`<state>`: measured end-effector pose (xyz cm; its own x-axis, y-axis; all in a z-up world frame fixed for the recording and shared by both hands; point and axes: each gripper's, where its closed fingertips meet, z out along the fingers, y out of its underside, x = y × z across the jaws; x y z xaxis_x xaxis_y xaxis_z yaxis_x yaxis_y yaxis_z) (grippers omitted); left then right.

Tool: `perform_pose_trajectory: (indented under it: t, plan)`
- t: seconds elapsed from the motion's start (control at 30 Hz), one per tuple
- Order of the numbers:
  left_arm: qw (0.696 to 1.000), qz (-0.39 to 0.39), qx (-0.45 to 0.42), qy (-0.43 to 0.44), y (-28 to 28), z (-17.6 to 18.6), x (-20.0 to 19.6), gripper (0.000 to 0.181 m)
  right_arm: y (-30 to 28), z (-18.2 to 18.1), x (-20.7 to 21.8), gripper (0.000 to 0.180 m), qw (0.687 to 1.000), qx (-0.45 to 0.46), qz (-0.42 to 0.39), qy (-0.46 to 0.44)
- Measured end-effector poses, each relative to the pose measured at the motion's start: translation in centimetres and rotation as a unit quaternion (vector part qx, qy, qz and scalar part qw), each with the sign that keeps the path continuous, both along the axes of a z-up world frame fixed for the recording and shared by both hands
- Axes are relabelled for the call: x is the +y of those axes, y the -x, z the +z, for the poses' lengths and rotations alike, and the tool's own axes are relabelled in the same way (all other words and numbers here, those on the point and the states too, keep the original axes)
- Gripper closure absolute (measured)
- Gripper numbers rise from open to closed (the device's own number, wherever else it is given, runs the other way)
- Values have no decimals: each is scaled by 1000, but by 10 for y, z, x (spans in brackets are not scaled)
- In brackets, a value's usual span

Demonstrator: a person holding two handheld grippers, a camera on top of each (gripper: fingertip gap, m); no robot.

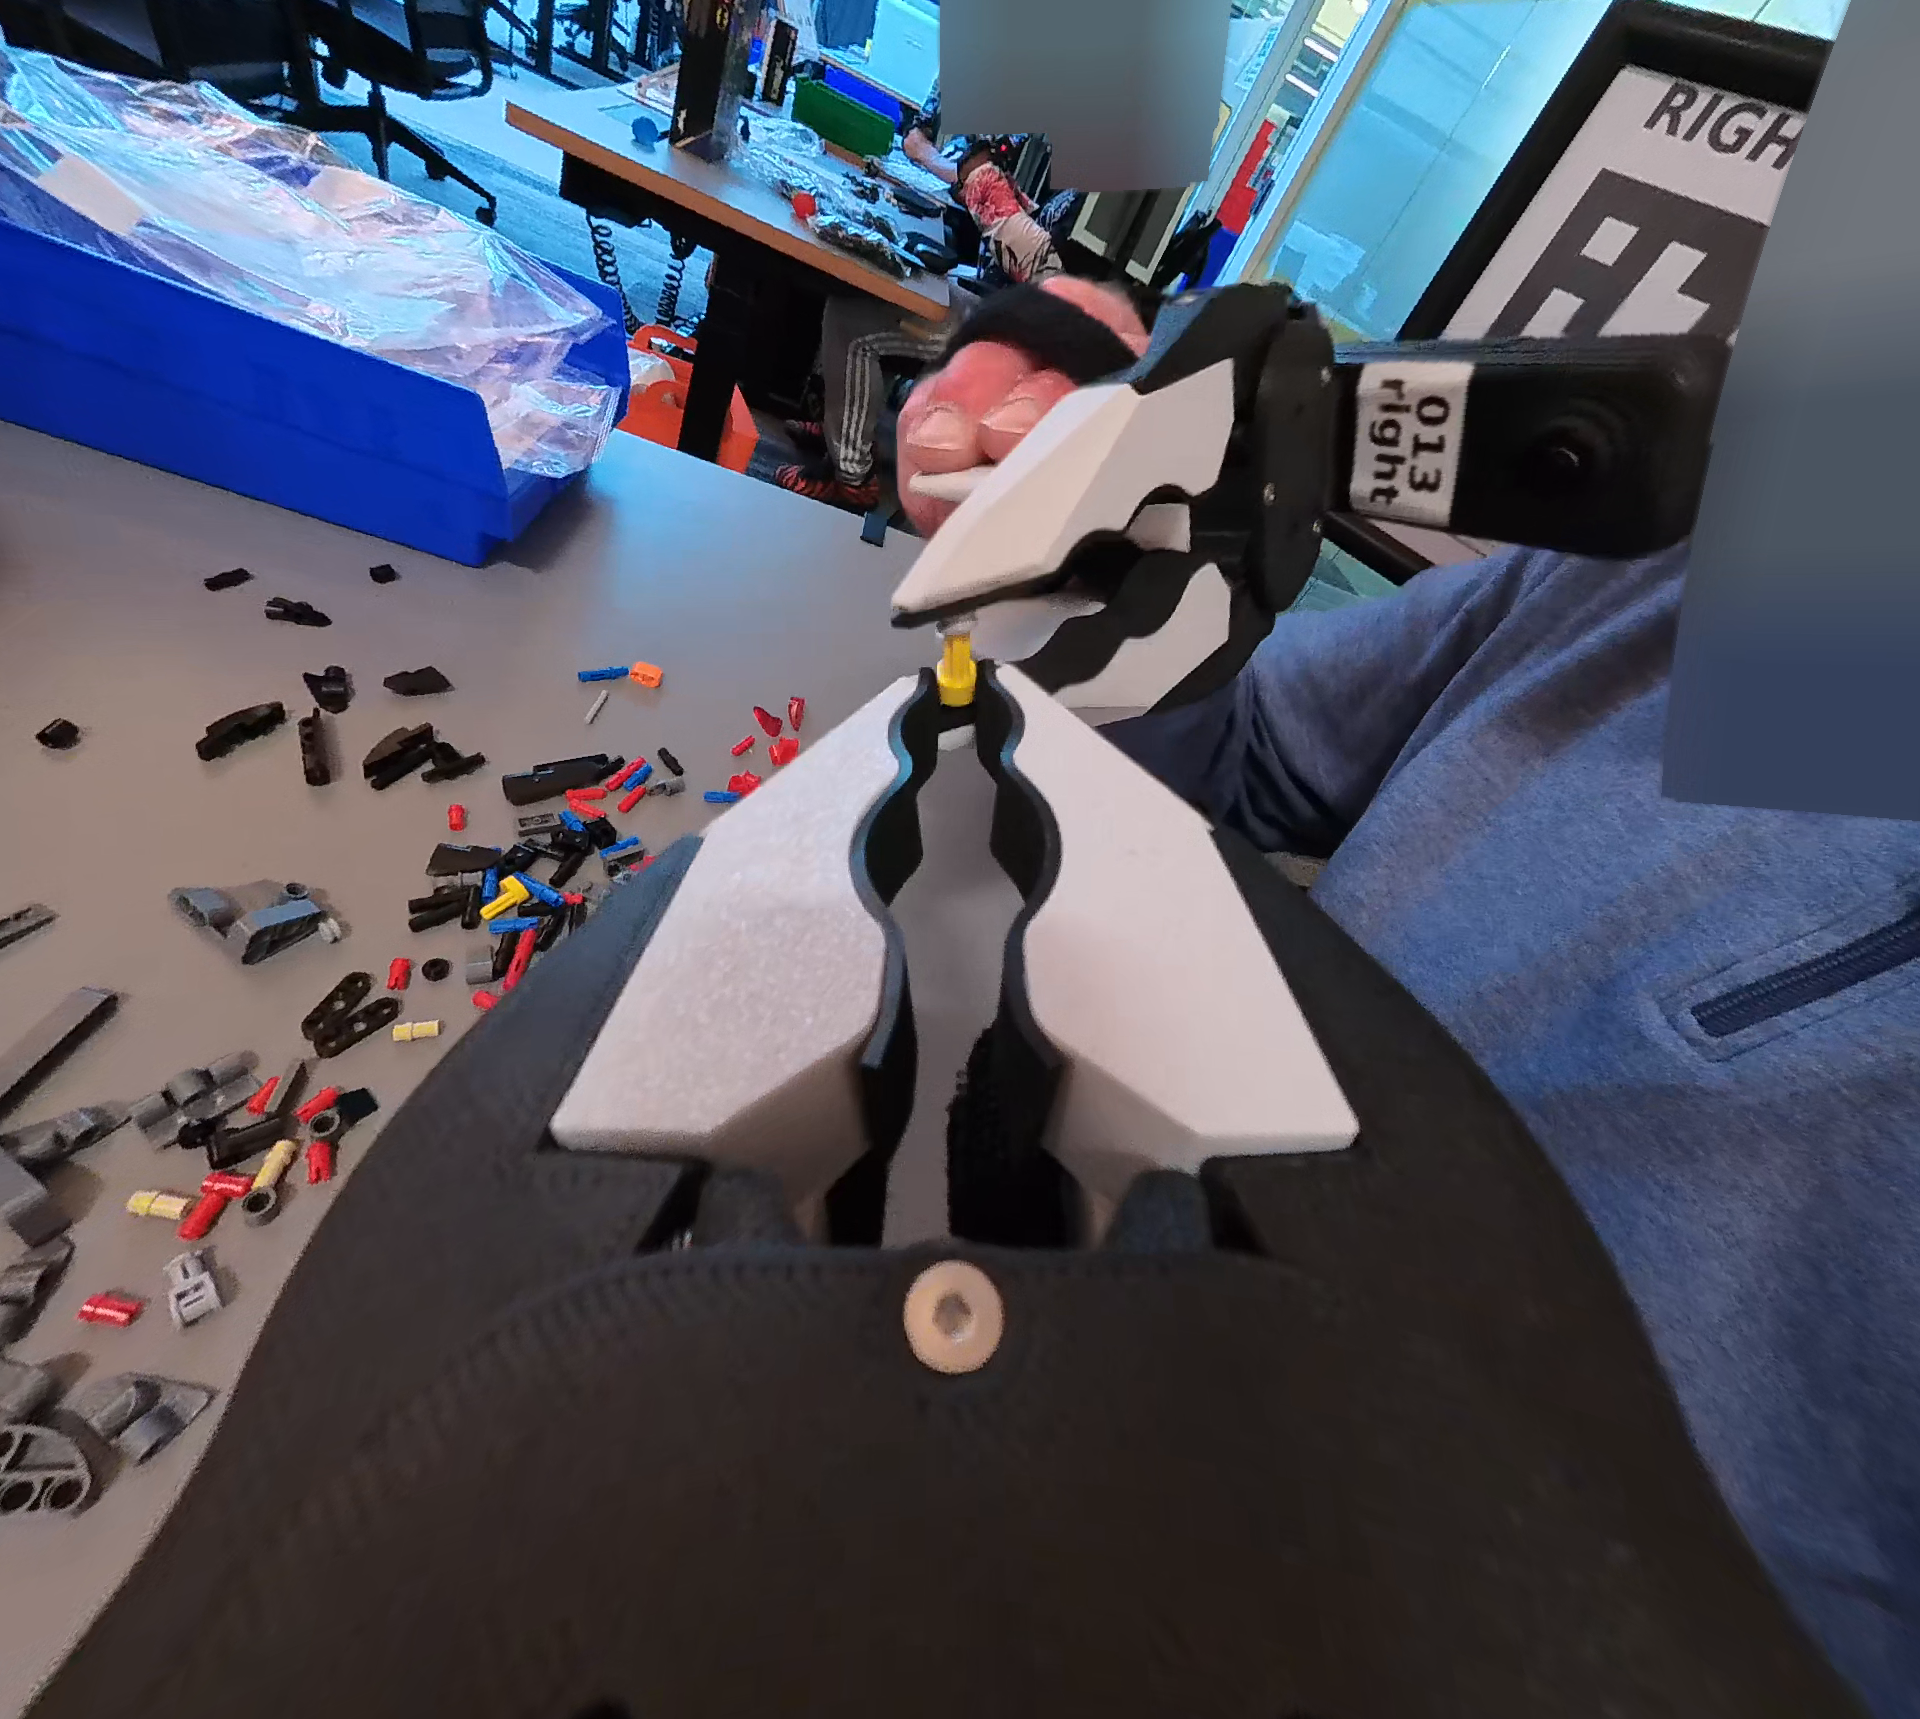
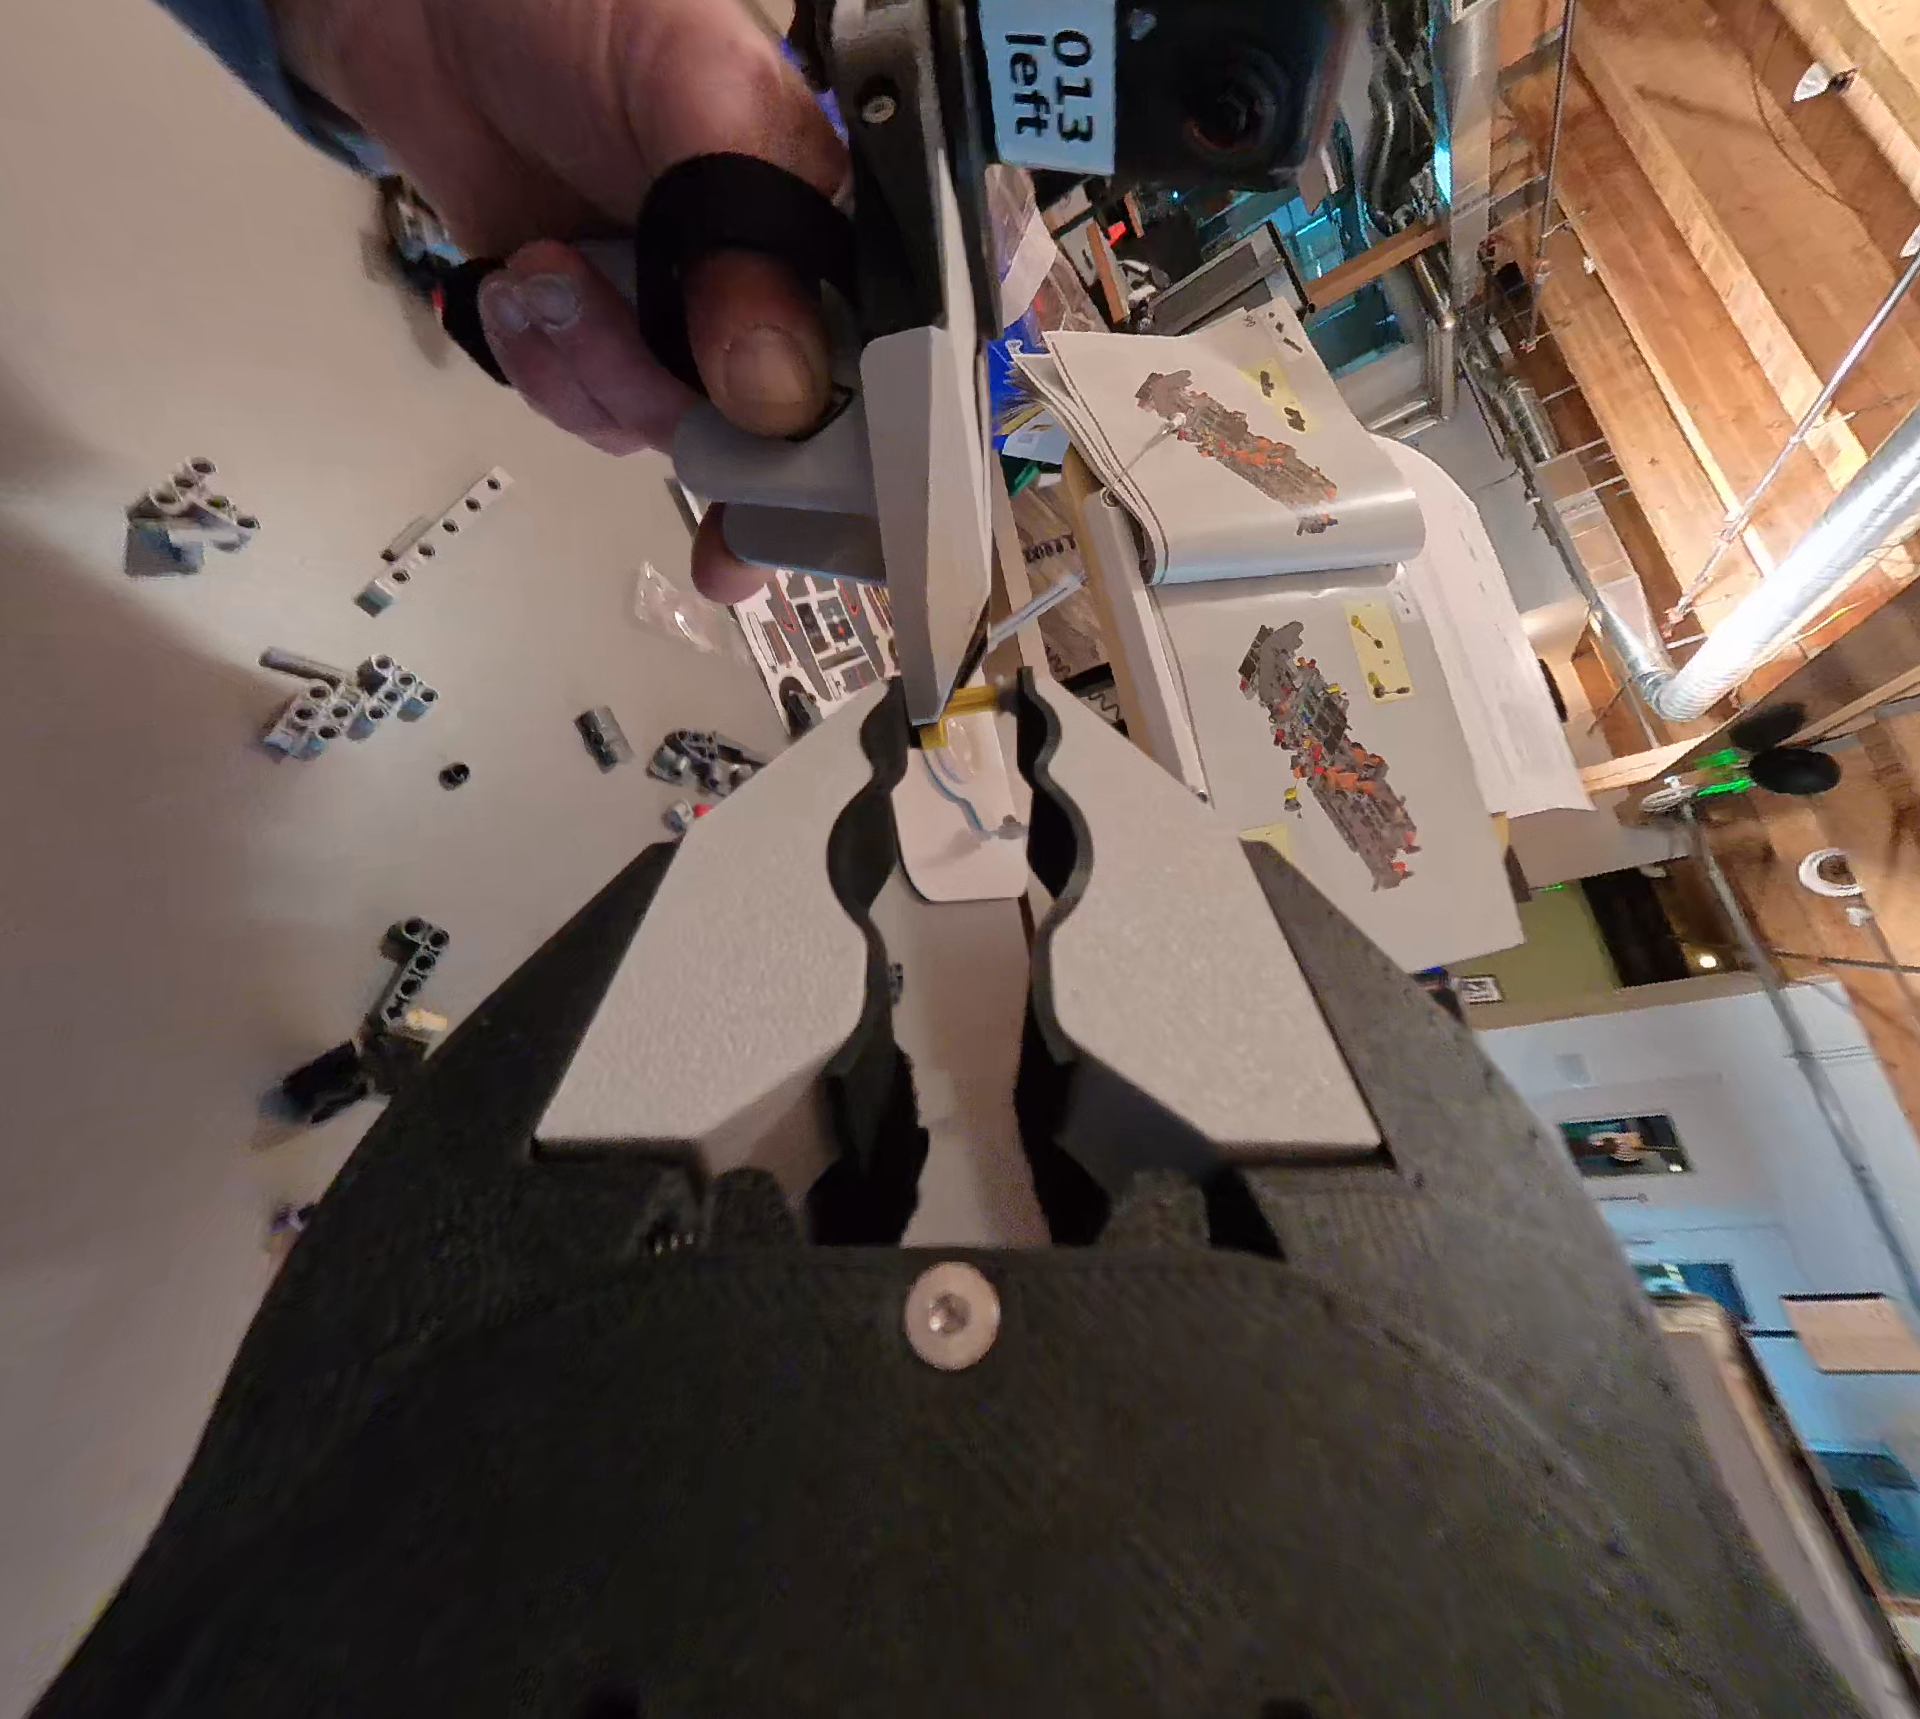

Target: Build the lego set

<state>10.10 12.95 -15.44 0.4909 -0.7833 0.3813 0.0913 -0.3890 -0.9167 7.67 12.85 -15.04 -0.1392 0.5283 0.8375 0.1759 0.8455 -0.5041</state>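
left gripper (image 1: 954, 701): its two fingers are closed to a narrow gap at the tips and pinch a small yellow lego pin (image 1: 953, 680), which stands upright out of the tips, lifted above the grey table (image 1: 727, 547). right gripper (image 2: 956, 713): in the left wrist view it comes in from the right, held by a hand (image 1: 971, 422), its fingers drawn together onto the top end of the same pin, where a small grey end shows. in the right wrist view the yellow pin (image 2: 971, 701) lies crosswise between this gripper's tips, with the left gripper's fingers arriving from above and meeting it there; whether both grippers bear firmly on the pin cannot be told. loose lego pieces (image 1: 520, 880) in black, red, blue, yellow and grey lie scattered on the table to the left, well apart from the grippers. a blue bin (image 1: 260, 422) holding clear plastic bags (image 1: 291, 235) sits at the table's far left. an open instruction booklet (image 2: 1299, 526) stands propped beyond the grippers in the right wrist view, and grey pieces (image 2: 343, 703) lie on the table beside it.
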Motion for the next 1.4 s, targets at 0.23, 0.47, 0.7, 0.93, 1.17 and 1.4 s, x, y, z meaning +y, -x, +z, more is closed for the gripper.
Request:
perform_pose_trajectory:
  t: [0.23, 0.47, 0.7, 0.93, 1.17, 1.4]
  plan:
    - [1000, 2, 12, 11, 1, -4, 0, 175, 1, -5, -1, 165, 999, -27, -12, -36]
    - [1000, 8, -11, 19, 7, -3, 3, 176, 4, -4, 4, 147, 999, -24, 2, 43]
    - [999, -7, -23, 47, 7, -5, 3, 175, -1, 0, -3, 153, 999, -29, 26, 16]
    - [998, -14, -15, 52, 3, -4, 3, 176, 0, -2, -2, 163, 998, -47, 30, 7]
    - [998, -15, 0, 54, 0, -6, 5, 176, -3, -5, -1, 167, 997, -72, 34, 8]
    - [998, -15, 1, 54, -2, -7, 7, 176, -4, -5, 1, 167, 996, -71, 34, 31]
